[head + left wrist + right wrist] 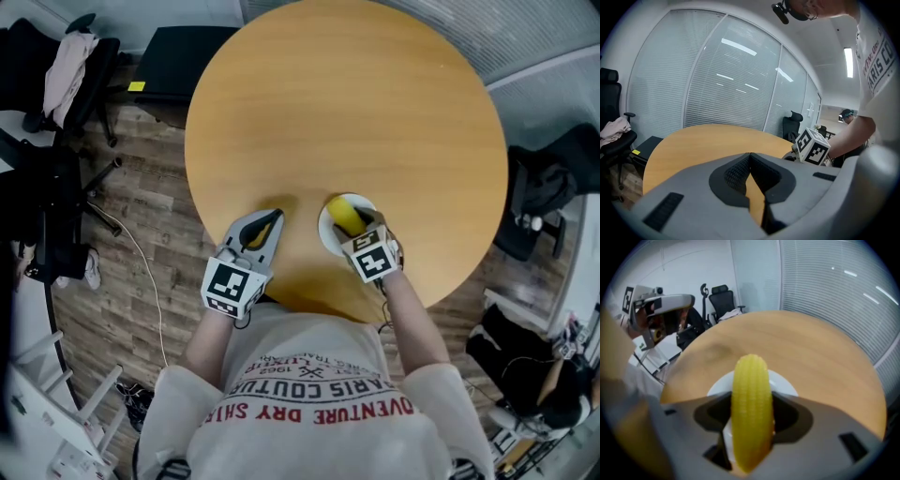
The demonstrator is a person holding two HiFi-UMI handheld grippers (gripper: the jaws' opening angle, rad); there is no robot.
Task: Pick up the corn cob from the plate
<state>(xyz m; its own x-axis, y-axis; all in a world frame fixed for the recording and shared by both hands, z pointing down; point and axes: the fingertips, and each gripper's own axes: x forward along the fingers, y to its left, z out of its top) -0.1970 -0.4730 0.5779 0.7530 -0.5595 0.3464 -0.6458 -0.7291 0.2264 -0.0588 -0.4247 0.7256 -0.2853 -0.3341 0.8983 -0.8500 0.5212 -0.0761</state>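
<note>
A yellow corn cob lies on a small white plate near the front edge of the round wooden table. My right gripper points steeply down over the plate. In the right gripper view the corn cob stands between the wide-spread jaws of my right gripper, with a sliver of plate showing beside it. The pads flank the cob closely without visibly squeezing it. My left gripper hovers over the table left of the plate. Its fingertips meet and it holds nothing.
The plate sits close to the table's near edge, next to the person's body. Office chairs stand on the wood floor at the left, and another dark chair at the right. Blinds and glass walls lie beyond the table.
</note>
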